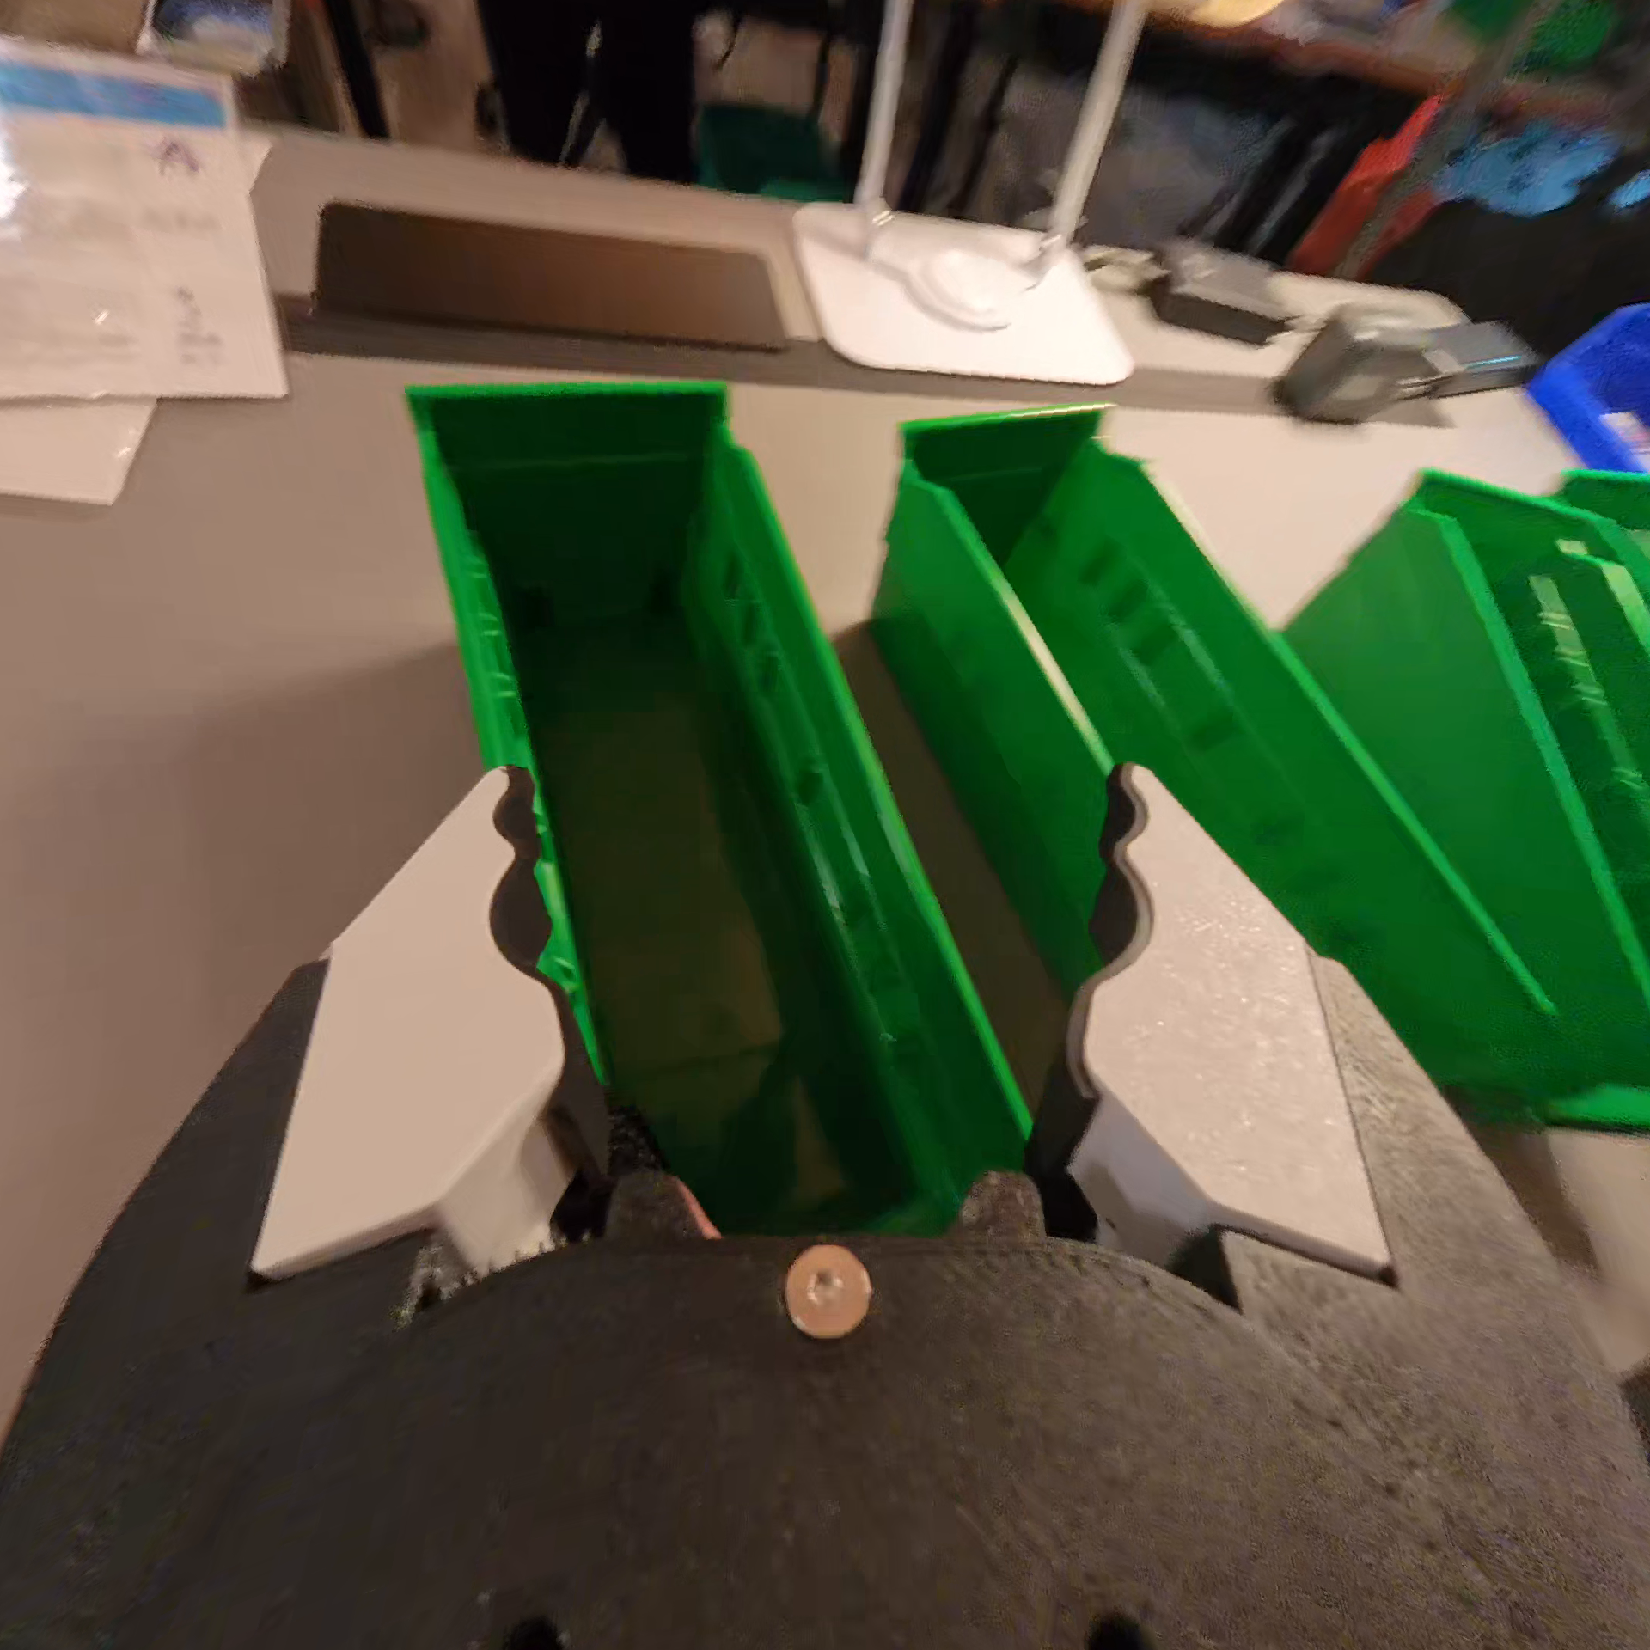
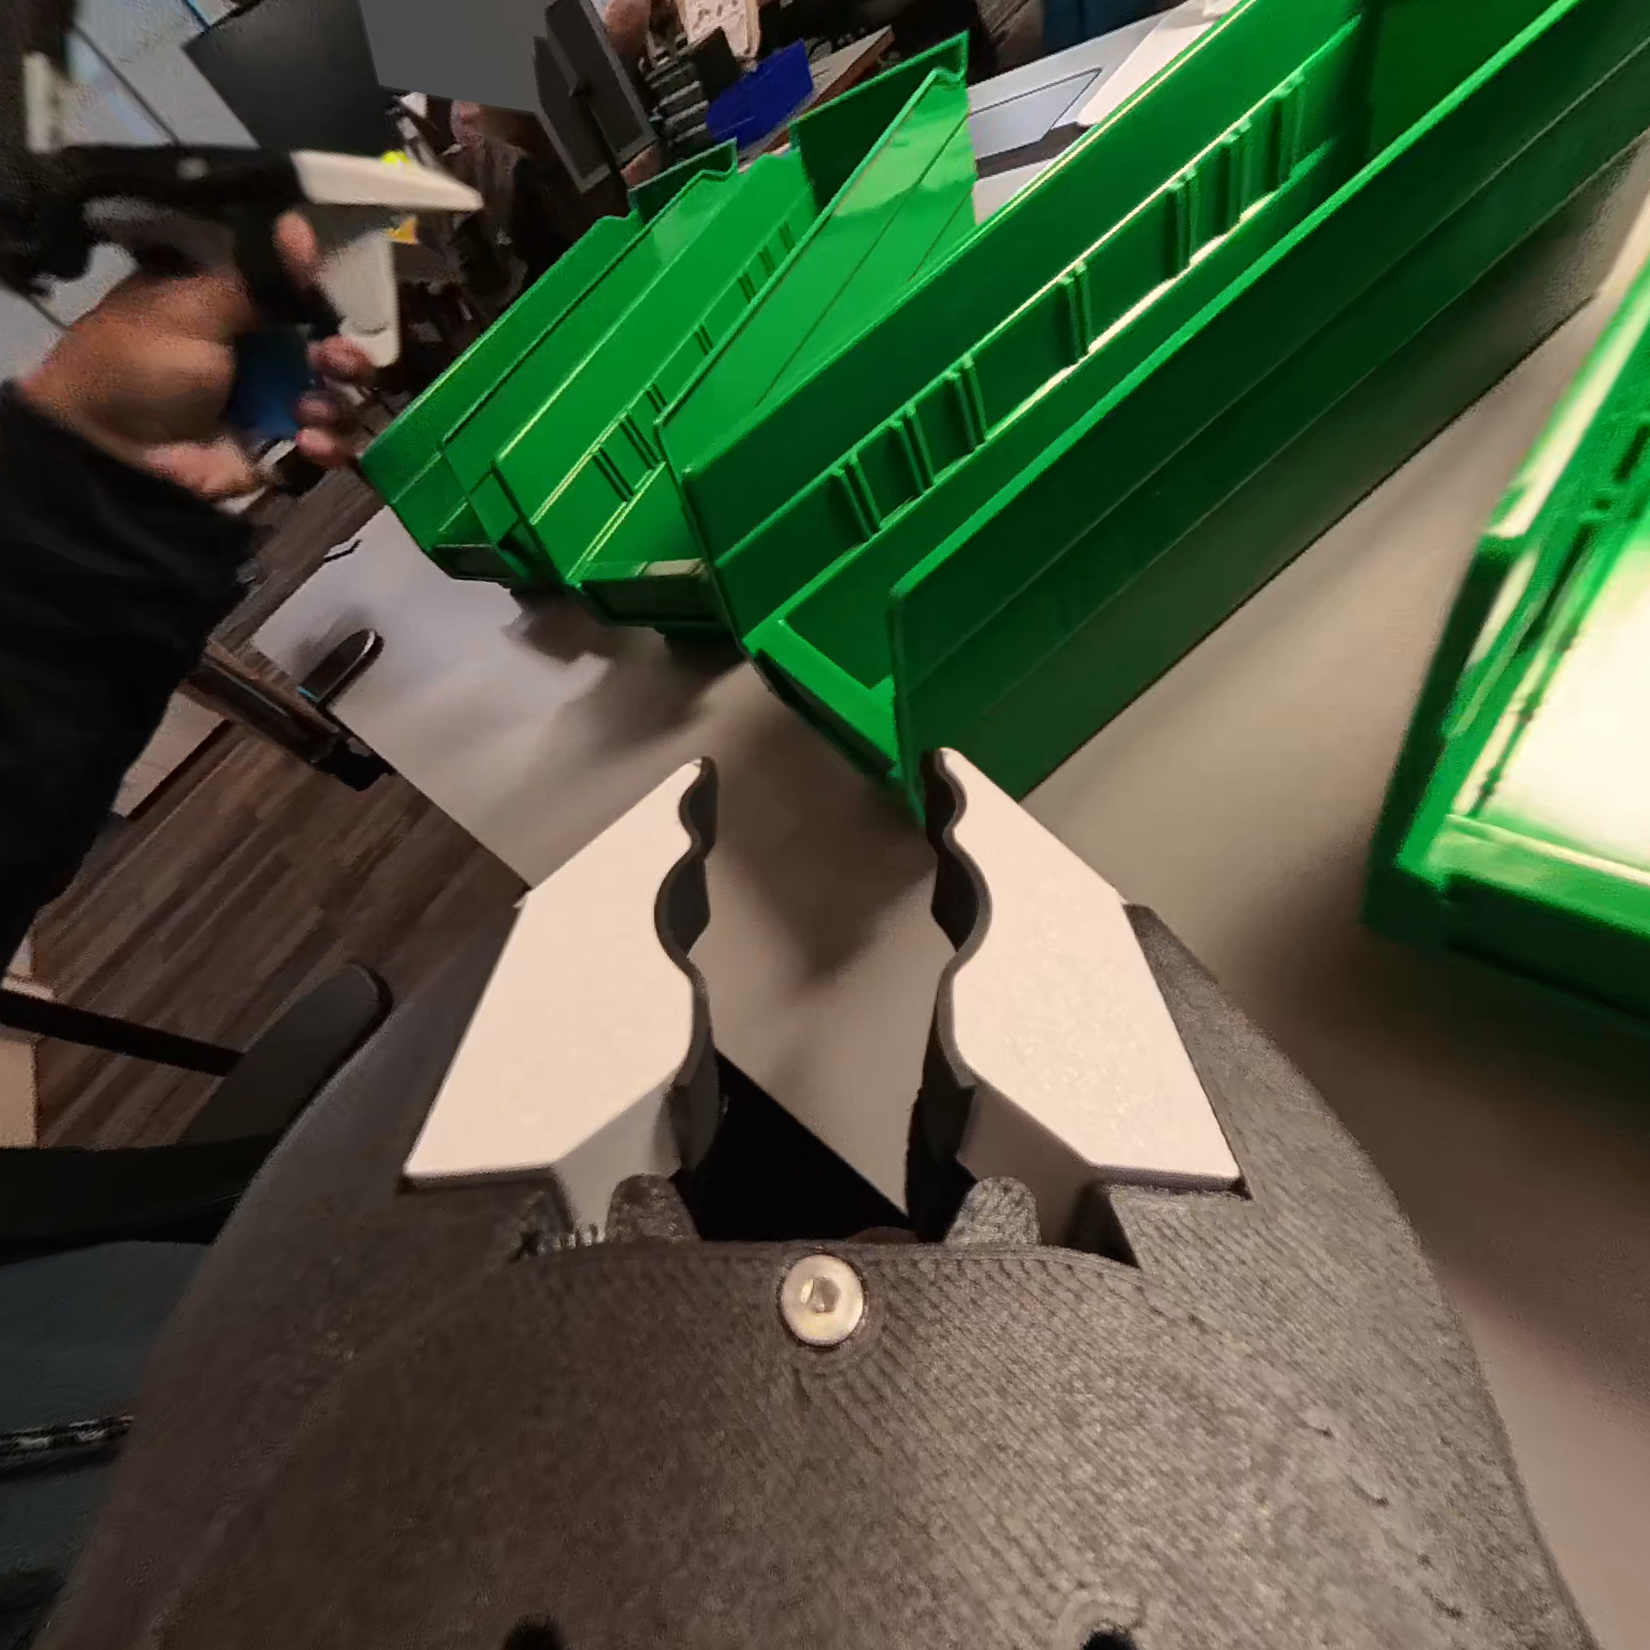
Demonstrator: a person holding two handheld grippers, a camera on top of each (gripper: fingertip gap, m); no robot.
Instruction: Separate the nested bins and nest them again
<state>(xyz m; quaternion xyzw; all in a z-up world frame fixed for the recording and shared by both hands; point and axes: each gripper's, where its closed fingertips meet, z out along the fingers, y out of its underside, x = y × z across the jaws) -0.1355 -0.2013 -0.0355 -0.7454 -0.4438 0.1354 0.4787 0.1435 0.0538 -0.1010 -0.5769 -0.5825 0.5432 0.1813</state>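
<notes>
Green bins lie side by side on the grey table, and both our grippers are open.

Our left gripper (image 1: pixel 812 804) is spread wide around the near end of one long green bin (image 1: pixel 643 804); its right finger (image 1: pixel 1120 857) stands clear of the bin wall, so nothing is clamped. A second bin (image 1: pixel 1009 625) lies just beside it. Our right gripper (image 2: pixel 817 804) is partly open over the table (image 2: pixel 1205 804), holding nothing, its tips just before the corner of the nearest bin (image 2: pixel 1161 554).
</notes>
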